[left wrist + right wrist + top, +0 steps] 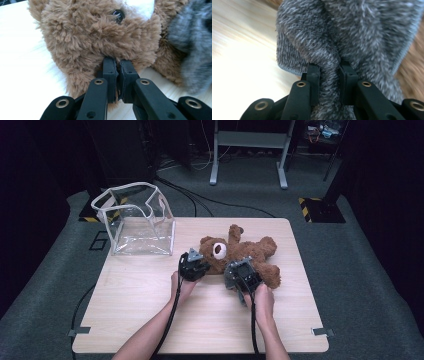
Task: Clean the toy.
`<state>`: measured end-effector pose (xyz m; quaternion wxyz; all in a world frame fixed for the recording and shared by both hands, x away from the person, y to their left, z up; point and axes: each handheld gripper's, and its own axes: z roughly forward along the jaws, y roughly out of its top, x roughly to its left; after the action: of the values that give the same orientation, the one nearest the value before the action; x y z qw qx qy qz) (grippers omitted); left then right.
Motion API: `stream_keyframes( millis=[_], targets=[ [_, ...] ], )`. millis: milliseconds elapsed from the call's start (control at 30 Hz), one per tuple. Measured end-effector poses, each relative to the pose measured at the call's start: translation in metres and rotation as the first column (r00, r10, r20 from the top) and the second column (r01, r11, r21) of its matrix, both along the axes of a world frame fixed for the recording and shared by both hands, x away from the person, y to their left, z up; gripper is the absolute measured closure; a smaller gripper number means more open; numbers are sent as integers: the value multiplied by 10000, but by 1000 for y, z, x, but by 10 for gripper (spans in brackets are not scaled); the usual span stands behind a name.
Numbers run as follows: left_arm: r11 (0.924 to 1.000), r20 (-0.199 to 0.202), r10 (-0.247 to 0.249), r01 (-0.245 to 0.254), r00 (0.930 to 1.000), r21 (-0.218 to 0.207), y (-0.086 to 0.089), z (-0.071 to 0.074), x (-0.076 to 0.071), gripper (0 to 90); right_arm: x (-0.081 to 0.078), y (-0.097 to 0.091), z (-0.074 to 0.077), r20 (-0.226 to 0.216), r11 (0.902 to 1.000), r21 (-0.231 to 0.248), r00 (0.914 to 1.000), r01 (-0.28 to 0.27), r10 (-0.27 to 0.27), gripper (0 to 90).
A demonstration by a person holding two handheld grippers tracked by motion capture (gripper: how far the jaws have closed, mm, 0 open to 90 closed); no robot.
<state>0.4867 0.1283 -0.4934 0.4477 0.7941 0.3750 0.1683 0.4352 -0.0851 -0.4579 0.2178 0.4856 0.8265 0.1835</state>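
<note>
Bear (240,255) lies on the counter (150,310) beside the clear bag (137,220), not yet lifted or bagged: left gripper (117,65) has jaws clenched on head fur, right gripper (329,71) grasps a fold of its grey garment (352,30).

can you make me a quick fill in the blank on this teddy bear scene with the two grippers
1. The left gripper is shut on the brown fur of the teddy bear's ____.
2. The right gripper pinches a fold of ____ fuzzy cloth.
3. The see-through bag stands at the table's far ____ corner in the high view.

Missing words: head; grey; left
</note>
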Motion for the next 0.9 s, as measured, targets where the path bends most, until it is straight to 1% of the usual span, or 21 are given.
stream_keyframes(
  millis=[33,100,133,167,233,300,333,367,400,433,467,533,600,667,733,800,833,867,900],
  targets=[
    [10000,16,5,-5,10000,-6,0,0,0,851,-2,-3,2,143,10000,65,9999,-27,27,738],
    [10000,-2,11,-11,10000,-10,0,0,0,851,-8,-4,10,310,9993,378,9995,-84,72,738],
    [10000,-11,35,-35,10000,-12,-1,0,0,851,-10,-2,14,521,9987,435,9984,-262,239,738],
    [10000,14,51,-51,10000,-15,-1,0,0,852,-11,3,20,754,9981,470,9965,-387,351,736],
    [10000,51,43,-43,10000,-2,-1,0,0,853,-10,11,27,1062,9973,479,9931,-561,507,734],
    [10000,46,50,-50,10000,11,-1,0,0,854,0,23,28,1024,9966,473,9928,-676,624,734],
    [10000,43,61,-61,10000,17,-1,0,0,854,6,29,25,1035,9960,374,9916,-816,774,735],
    [10000,15,90,-90,10000,36,0,1,0,854,12,34,20,885,9963,221,9928,-831,808,736],
    [9999,3,99,-99,10000,-17,0,0,0,855,16,37,15,595,9963,37,9945,-860,857,738],
    [10000,-41,51,-51,10000,60,0,0,0,856,18,39,9,420,9960,-41,9951,-896,897,740],
    [10000,-32,60,-60,10000,48,0,0,0,856,17,39,3,277,9961,-64,9957,-885,886,741],
    [10000,-36,44,-44,10000,67,0,-1,0,857,12,33,-3,249,9956,68,9954,-931,929,745],
    [10000,-45,49,-49,10000,39,0,-1,0,857,4,23,-5,71,9964,249,9967,-808,807,746],
    [10000,-19,33,-33,10000,74,1,-1,0,856,-4,11,-6,-61,9961,372,9967,-801,803,746],
    [10000,-2,53,-53,10000,74,0,-1,0,855,-11,-1,-8,-139,9967,306,9970,-753,757,747],
    [9999,14,85,-85,10000,61,0,-1,0,852,-19,-13,-9,-104,9968,478,9979,-636,641,747],
    [9999,-27,117,-117,9999,-8,0,-1,-1,849,-24,-18,-9,-31,9972,472,9983,-579,581,747],
    [9999,-43,127,-128,9999,-23,0,-1,-1,840,-28,-24,-9,41,9971,619,9990,-453,452,747],
    [9999,-87,125,-125,9999,-39,0,-1,-1,823,-31,-30,-8,170,9966,692,9989,-438,428,748]
  ],
)
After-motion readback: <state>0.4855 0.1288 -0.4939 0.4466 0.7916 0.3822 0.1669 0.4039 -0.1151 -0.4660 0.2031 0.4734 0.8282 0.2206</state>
